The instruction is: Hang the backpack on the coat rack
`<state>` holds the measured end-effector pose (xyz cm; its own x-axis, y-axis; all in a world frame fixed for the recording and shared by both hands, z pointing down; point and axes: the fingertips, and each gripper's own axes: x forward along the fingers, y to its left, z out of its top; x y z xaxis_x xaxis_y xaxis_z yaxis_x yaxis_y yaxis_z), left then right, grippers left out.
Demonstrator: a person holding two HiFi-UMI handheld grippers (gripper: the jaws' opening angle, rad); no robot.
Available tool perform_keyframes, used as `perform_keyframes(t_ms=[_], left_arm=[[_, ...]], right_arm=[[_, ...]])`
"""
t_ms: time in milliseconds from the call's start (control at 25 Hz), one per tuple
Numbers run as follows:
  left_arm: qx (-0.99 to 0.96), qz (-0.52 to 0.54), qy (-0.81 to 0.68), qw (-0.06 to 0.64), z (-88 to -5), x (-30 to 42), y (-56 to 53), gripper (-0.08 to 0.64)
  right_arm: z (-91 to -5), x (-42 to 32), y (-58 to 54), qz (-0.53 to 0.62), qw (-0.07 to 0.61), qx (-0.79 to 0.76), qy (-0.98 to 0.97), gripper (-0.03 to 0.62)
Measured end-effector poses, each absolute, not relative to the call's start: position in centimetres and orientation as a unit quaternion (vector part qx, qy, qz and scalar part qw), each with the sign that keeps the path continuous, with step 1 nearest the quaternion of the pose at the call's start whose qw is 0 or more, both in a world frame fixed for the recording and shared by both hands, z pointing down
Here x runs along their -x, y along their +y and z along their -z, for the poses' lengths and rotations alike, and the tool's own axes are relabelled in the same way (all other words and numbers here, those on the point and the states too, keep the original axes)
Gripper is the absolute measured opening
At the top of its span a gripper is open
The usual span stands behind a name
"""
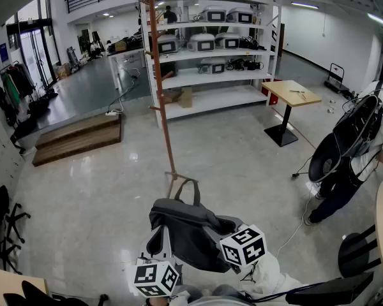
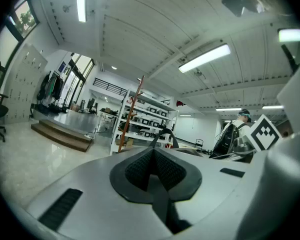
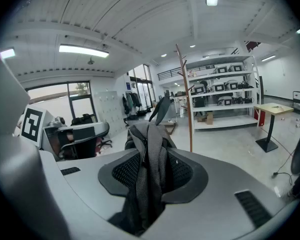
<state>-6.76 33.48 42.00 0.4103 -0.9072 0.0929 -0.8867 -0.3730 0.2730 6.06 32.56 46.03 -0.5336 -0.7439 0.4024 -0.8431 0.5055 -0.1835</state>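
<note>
Head view, right gripper: the right gripper [image 1: 228, 227] bites into the upper right side of the backpack [image 1: 190, 233] and carries it clear of the floor [image 1: 96, 196].
Head view, left gripper: the left gripper [image 1: 161, 240] sits against the bag's lower left side.
Head view, backpack: dark grey and slumped into soft folds, with its top handle [image 1: 187, 190] standing up in a loop. It hangs between the two grippers, just short of the foot of the coat rack [image 1: 161, 88].
Head view, coat rack: a thin reddish-brown pole, upright on the pale floor in front of the white shelves [image 1: 207, 50].
Left gripper view, fingers: the dark pads [image 2: 137, 171] are closed against each other. A thin dark strip runs down the seam, and I cannot tell whether it is bag fabric.
Left gripper view, backpack: only the handle loop rises past the jaws, with the rack pole to its left.
Right gripper view, fingers: the pads [image 3: 124, 173] stand partly apart, clamped on a thick bunch of grey mesh fabric from the bag.
Right gripper view, backpack: the pinched fabric rises in folds above the jaws, the handle poking up behind it. The coat rack stands to the right, well apart.
</note>
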Motion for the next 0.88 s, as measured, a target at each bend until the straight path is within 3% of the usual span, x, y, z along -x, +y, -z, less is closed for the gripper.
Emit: perform_keyframes(t_ms=[880], left_arm=[[-0.829,0.044,-0.539,0.142,-42.9,5.7,27.0,0.002]], right_arm=[[-47.8,-7.7,27.1,-0.185,0.148,-0.468,-0.851,0.129]])
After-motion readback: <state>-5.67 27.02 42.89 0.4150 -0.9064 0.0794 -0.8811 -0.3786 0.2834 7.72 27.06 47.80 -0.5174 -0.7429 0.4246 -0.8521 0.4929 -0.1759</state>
